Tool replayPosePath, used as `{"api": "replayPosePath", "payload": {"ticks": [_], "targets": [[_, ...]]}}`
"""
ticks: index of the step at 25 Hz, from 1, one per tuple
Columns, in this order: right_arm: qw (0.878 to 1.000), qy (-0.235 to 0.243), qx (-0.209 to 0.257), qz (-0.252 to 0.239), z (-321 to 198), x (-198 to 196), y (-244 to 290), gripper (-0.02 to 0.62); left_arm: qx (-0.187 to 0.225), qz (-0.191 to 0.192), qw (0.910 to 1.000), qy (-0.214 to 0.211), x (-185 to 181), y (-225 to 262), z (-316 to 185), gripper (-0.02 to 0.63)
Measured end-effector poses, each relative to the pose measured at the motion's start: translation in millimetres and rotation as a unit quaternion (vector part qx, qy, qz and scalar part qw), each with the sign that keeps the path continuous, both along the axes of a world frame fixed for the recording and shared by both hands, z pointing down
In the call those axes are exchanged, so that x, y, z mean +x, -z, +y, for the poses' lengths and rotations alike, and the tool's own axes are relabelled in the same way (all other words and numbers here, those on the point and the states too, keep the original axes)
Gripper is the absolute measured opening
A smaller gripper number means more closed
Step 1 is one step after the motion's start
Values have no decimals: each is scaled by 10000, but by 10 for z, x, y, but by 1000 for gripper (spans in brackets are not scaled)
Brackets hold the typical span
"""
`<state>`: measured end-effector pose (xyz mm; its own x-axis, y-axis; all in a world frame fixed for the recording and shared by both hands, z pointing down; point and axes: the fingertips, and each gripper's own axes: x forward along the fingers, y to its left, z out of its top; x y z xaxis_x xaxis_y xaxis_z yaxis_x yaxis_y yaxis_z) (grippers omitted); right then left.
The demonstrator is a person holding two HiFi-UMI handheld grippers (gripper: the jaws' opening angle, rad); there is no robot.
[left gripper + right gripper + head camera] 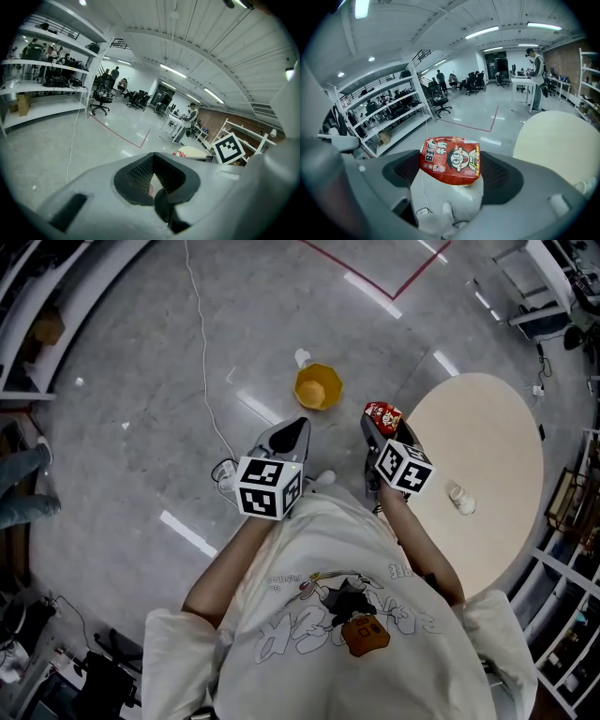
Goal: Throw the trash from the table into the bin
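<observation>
In the head view my right gripper (pixel 379 427) is shut on a red printed carton (pixel 382 415), held over the floor just left of the round beige table (pixel 487 427). The right gripper view shows the carton (pixel 451 161) clamped between the two dark pads of that gripper (pixel 451 172). A yellow bin (pixel 318 386) stands on the grey floor ahead, between the two grippers. My left gripper (pixel 297 430) is beside the right one, its jaws together and nothing seen between them (pixel 152 180). A crumpled white scrap (pixel 460 500) lies on the table.
A white cable (pixel 202 362) runs across the floor to a plug block (pixel 225 476) near my left gripper. Red tape lines (pixel 394 282) mark the floor further off. Shelving (pixel 37 324) lines the left side and racks (pixel 562 521) stand right of the table. Someone's legs (pixel 23 488) are at the left edge.
</observation>
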<state>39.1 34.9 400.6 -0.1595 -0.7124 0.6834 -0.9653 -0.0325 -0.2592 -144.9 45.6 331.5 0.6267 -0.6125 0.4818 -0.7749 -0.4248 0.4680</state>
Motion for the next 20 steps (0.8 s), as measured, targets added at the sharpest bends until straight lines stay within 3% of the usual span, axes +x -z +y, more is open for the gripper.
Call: {"api": "replayPosePath", "payload": {"ticks": [9, 20], "targets": [[9998, 63, 144, -106, -299, -361, 149, 413, -30, 101, 9999, 26, -339, -62, -303, 0], [9995, -85, 297, -91, -573, -666, 169, 411, -147, 258, 9993, -246, -585, -216, -598, 0]]}}
